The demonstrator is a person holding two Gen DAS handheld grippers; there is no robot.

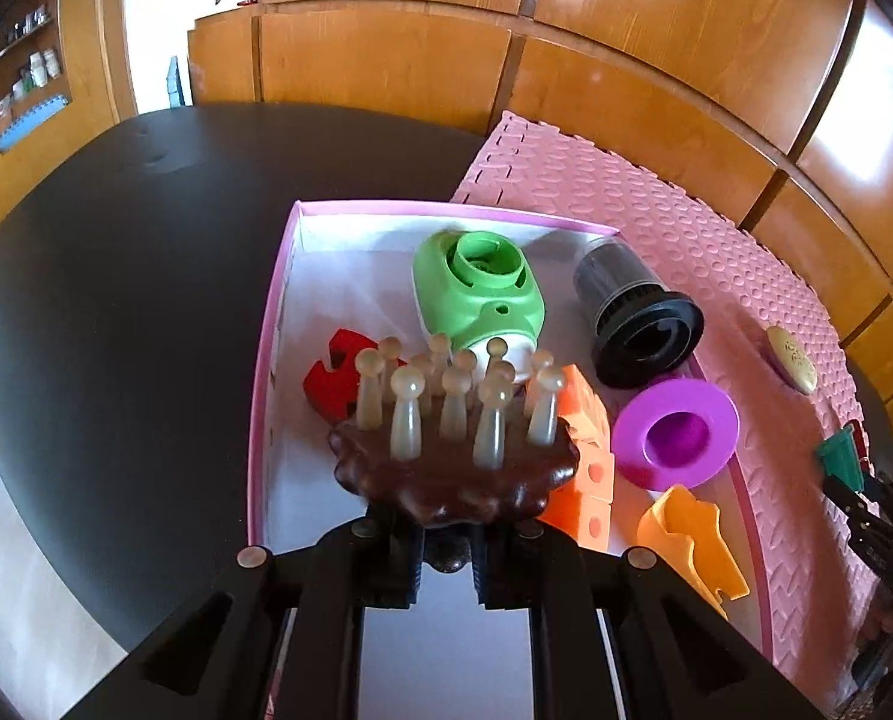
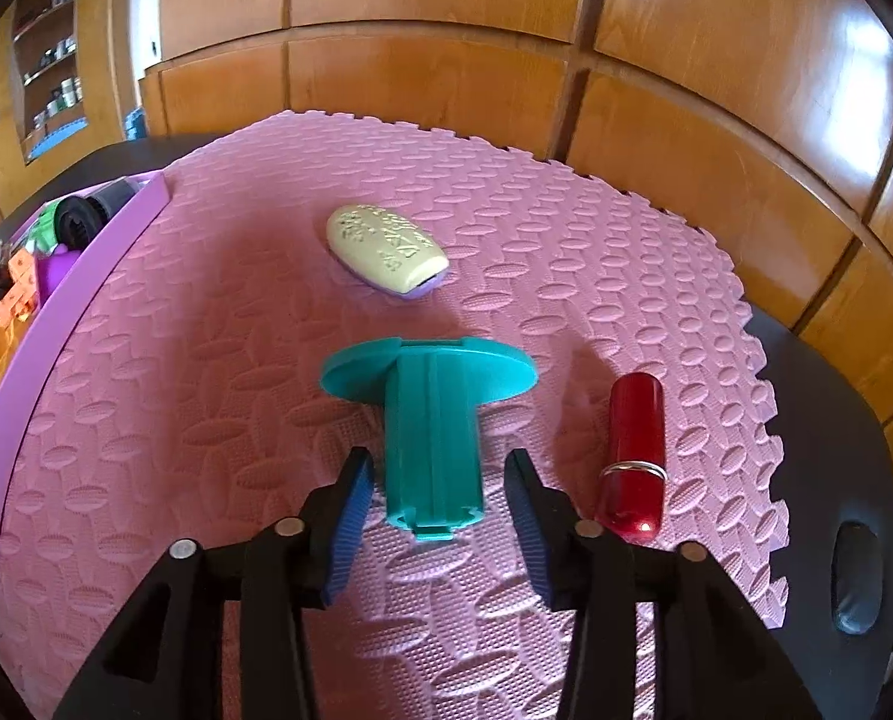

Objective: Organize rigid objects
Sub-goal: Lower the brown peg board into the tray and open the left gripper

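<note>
The brown massager (image 1: 455,468), pegs up, is clamped by its knob in the left gripper (image 1: 446,564), low centre of the left view, over the near end of the pink box (image 1: 278,294). The box already holds a green piece (image 1: 476,294), black filter (image 1: 638,318), purple cup (image 1: 677,432) and orange pieces (image 1: 590,456). This looks like the drop-in step: next, lower it into the free white floor at left and let go.

The right gripper (image 2: 440,510) stands open astride the teal plug (image 2: 431,420), pads clear of it, on the mat (image 2: 206,420) at frame centre; closing comes next.
</note>
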